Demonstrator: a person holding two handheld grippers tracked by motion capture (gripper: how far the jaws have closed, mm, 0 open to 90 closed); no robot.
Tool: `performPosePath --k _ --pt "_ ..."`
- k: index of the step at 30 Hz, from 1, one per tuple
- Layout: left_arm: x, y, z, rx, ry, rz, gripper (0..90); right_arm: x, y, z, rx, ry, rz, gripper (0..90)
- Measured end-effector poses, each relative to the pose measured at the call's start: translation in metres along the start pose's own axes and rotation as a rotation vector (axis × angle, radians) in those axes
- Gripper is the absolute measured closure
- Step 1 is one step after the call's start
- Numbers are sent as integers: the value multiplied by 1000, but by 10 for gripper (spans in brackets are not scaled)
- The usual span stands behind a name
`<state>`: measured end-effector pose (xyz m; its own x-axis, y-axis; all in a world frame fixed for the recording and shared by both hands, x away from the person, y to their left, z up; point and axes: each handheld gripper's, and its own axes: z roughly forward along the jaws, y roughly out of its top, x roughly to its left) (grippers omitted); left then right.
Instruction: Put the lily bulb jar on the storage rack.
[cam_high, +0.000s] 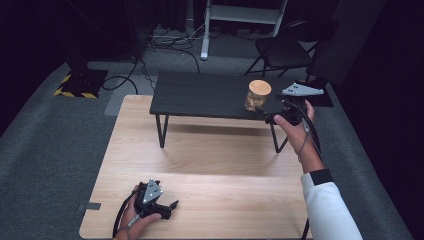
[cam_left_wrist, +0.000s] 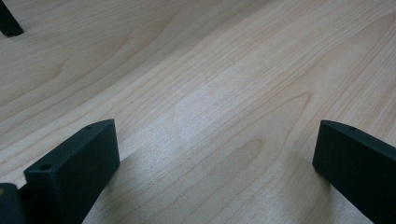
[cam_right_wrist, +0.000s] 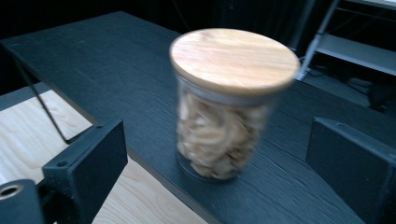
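A clear glass jar (cam_high: 257, 97) with a round wooden lid (cam_right_wrist: 233, 57) stands upright near the right front edge of a low black shelf (cam_high: 200, 92). It holds pale curled pieces (cam_right_wrist: 217, 133). My right gripper (cam_high: 274, 113) is open just in front of and right of the jar; in the right gripper view the jar (cam_right_wrist: 224, 121) stands a little beyond the two spread jaws, untouched. My left gripper (cam_high: 170, 206) rests open near the front left of the wooden table (cam_high: 200, 165), with bare wood (cam_left_wrist: 215, 121) between its jaws.
The black shelf stands on thin metal legs (cam_high: 161, 131) on the back half of the table. A black folding chair (cam_high: 282, 47) and a white frame (cam_high: 240, 15) stand on the grey carpet behind. Cables (cam_high: 170, 42) lie on the floor.
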<state>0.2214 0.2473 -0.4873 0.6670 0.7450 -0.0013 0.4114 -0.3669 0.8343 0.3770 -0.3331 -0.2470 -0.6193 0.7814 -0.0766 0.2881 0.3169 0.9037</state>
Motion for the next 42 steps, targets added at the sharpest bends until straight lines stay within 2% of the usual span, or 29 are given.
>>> performPosePath --k 1,2,5,16,19,21,24,25,31,35,42 --pt "0 0 0 0 0 0 5 3 -2 -3 -6 -20 17 47" --pt "0 0 0 0 0 0 4 2 -6 -5 -14 -16 26 46" --pt "0 0 0 0 0 0 5 3 -16 -13 -20 -7 -1 41" --pt "0 0 0 0 0 0 4 12 -62 -35 -30 -14 13 41" --pt "0 0 0 1 0 3 5 14 -74 -38 -30 -10 19 41" --pt "0 0 0 0 0 -1 5 19 -82 -39 -23 -29 10 40" --pt "0 0 0 -1 1 0 4 24 -101 -41 -8 -21 6 40" --pt "0 0 0 -1 1 0 4 24 -101 -41 -8 -21 6 40" --pt "0 0 0 0 1 0 5 32 -129 -46 -5 -21 25 40" --pt "0 0 0 0 1 -1 5 38 -147 -47 8 -22 17 40" --pt "0 0 0 0 1 -1 4 45 -177 -48 29 -12 29 40"
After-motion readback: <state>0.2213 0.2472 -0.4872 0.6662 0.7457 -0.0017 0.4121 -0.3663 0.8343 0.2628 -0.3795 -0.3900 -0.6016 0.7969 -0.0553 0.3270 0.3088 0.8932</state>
